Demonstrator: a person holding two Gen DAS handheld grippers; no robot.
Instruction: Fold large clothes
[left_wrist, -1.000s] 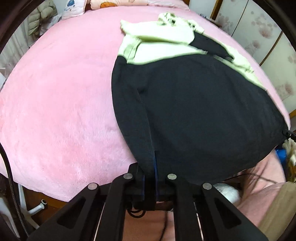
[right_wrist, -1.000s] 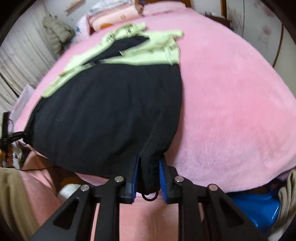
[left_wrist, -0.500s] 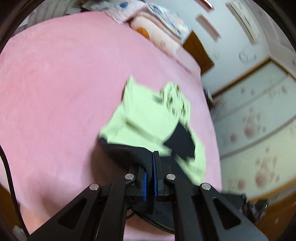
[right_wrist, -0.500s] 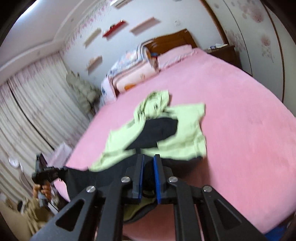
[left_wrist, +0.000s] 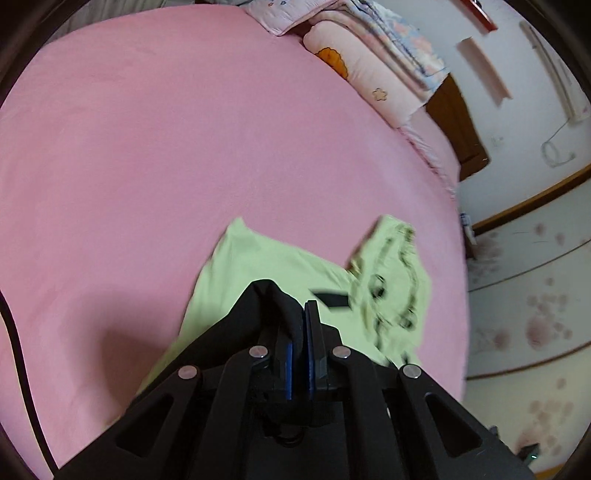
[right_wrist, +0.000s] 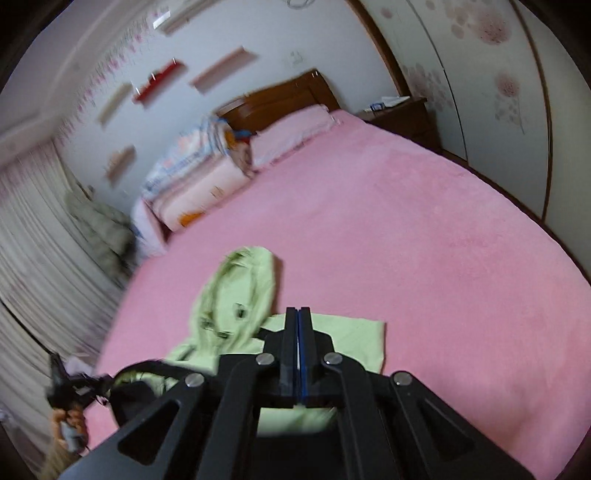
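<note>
A large black and light-green hooded garment (left_wrist: 295, 266) lies on the pink bed (left_wrist: 147, 147). Its green upper part and hood (left_wrist: 395, 273) rest flat. My left gripper (left_wrist: 301, 314) is shut on the black hem (left_wrist: 273, 299), lifted over the green part. In the right wrist view the hood (right_wrist: 240, 291) lies ahead and left of my right gripper (right_wrist: 298, 314), whose jaws are pressed together above the green fabric (right_wrist: 351, 332). No cloth shows between them. The other gripper (right_wrist: 70, 380) shows at the left, with black fabric (right_wrist: 136, 391) hanging from it.
Folded quilts and pillows (right_wrist: 207, 177) are stacked at the head of the bed by a wooden headboard (right_wrist: 280, 96). A nightstand (right_wrist: 402, 114) and wardrobe doors (right_wrist: 498, 92) are on the right. Curtains (right_wrist: 33, 229) hang on the left.
Both grippers have swung up and forward from the bed's near edge, carrying the black lower half over the green upper part. The black cloth no longer shows in the right gripper's jaws.
</note>
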